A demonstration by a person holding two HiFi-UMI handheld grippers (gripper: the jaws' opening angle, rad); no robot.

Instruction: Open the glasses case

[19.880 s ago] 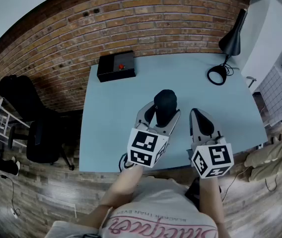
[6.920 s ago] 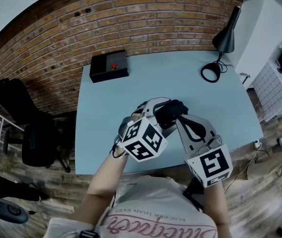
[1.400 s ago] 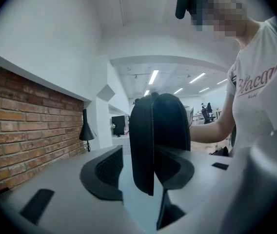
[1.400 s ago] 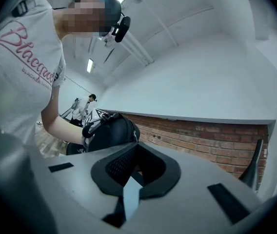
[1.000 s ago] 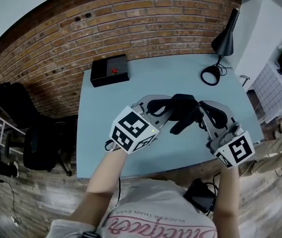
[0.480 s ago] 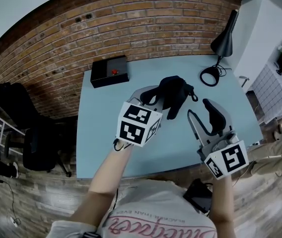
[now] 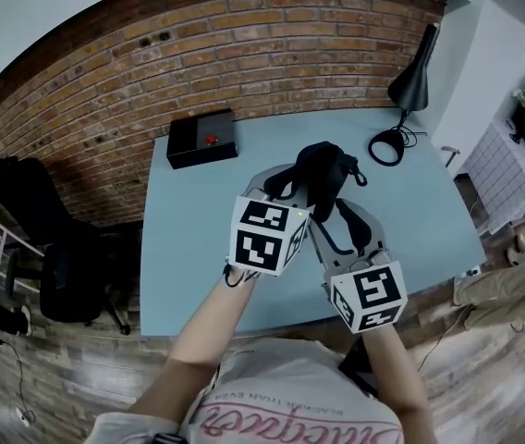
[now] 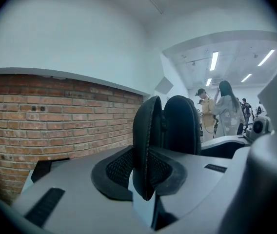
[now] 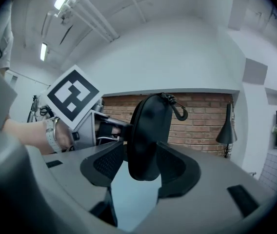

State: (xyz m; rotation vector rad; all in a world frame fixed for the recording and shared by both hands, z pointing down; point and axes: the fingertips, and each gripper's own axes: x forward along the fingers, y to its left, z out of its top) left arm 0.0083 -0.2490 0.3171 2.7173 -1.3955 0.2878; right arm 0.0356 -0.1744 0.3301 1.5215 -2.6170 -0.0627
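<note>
Two grippers are meeting around the glasses case [image 7: 321,168], which is hanging in the air above the blue bench [image 7: 198,213] rather than resting on it; the left gripper [image 8: 146,182] is clamping its fingers [image 8: 114,169] together on the zippered rim of one shell, and the case is standing upright there with its two halves seeming to gape a little; the right gripper [image 9: 139,174] has just been opening its fingers [image 9: 177,172], and they are standing wide apart with the lower end of the case between them, not pressing on it as far as I am judging. The danger is lying in the left hold; it is pinching only a thin rim, so a hard tug from the right could be twisting the case free and dropping it onto the bench; closing over both shells at once would be squeezing the case shut instead of spreading it; the dangling clip [image 9: 180,110] could also be snagging.
</note>
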